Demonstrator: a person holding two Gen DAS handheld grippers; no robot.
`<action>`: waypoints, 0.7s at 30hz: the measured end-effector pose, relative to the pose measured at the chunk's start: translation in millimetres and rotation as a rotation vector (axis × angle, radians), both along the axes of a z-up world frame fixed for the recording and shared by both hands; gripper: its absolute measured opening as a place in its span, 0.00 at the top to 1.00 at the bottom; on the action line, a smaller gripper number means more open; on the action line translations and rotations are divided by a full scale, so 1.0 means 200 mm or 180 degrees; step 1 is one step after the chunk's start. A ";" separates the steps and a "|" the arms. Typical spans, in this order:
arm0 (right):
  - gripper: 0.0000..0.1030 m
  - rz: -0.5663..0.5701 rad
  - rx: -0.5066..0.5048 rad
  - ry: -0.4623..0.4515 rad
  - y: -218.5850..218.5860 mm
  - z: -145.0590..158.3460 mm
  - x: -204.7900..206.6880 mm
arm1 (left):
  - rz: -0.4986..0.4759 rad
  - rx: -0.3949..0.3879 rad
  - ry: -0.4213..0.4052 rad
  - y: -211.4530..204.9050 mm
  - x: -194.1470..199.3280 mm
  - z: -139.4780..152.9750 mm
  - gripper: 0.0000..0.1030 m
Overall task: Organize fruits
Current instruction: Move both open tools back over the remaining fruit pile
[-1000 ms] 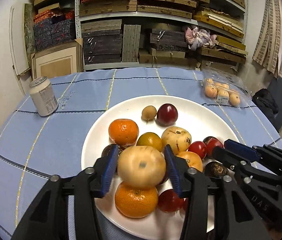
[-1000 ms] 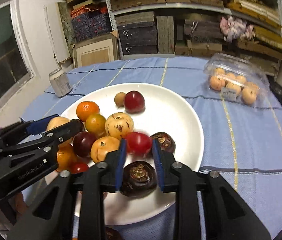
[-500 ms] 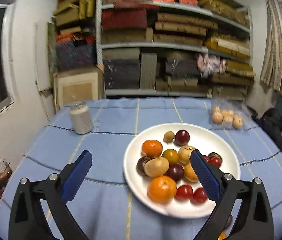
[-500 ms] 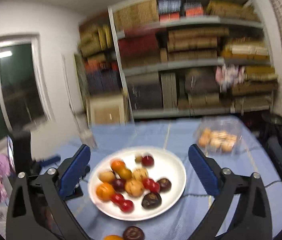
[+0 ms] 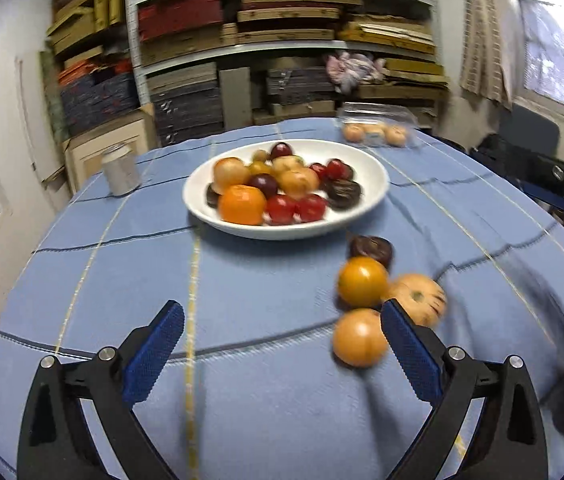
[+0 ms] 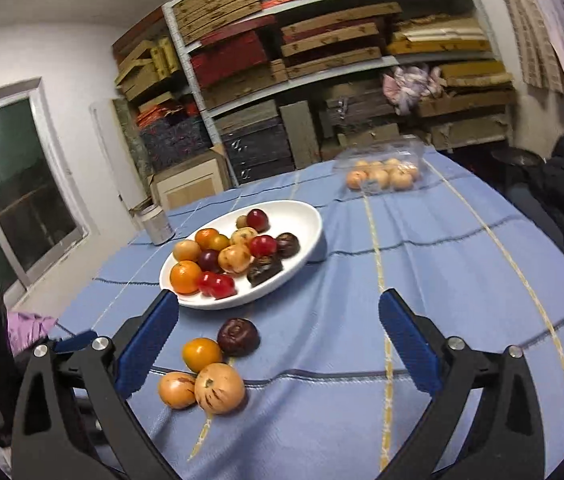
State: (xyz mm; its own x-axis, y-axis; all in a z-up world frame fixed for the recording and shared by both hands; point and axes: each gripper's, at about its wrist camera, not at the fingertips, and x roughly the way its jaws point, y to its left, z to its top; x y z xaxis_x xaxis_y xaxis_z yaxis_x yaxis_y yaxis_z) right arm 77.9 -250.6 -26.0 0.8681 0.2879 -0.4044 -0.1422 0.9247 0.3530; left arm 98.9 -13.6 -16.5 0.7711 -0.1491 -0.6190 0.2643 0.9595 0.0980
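Observation:
A white plate holds several fruits: oranges, red tomatoes, dark plums and pale melons. Loose fruit lies on the blue cloth in front of it: a dark fruit, a yellow-orange fruit, a striped pale melon and a peach-coloured fruit. My left gripper is open and empty, low over the cloth left of the loose fruit. My right gripper is open and empty, above the cloth near the loose fruit.
A silver can stands left of the plate. A clear plastic box of peach-coloured fruit sits at the table's far right. Shelves of stacked boxes fill the wall behind. A dark chair stands right.
Both grippers let go of fruit on the plate, opened wide and pulled back toward the table's near side. The loose fruit on the cloth has come into view.

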 end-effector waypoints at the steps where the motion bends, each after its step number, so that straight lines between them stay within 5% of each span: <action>1: 0.04 -0.0021 0.0044 0.0035 -0.01 -0.01 0.00 | -0.0047 0.0007 0.0011 -0.02 -0.01 -0.01 0.03; 11: 0.04 0.0005 0.0603 0.0516 -0.13 -0.14 0.10 | -0.0128 0.0316 0.0347 -0.11 0.09 -0.16 0.03; 21: 0.04 0.0216 0.0265 0.0577 0.00 -0.13 0.10 | 0.0430 -0.0022 0.0419 0.12 0.17 -0.13 0.03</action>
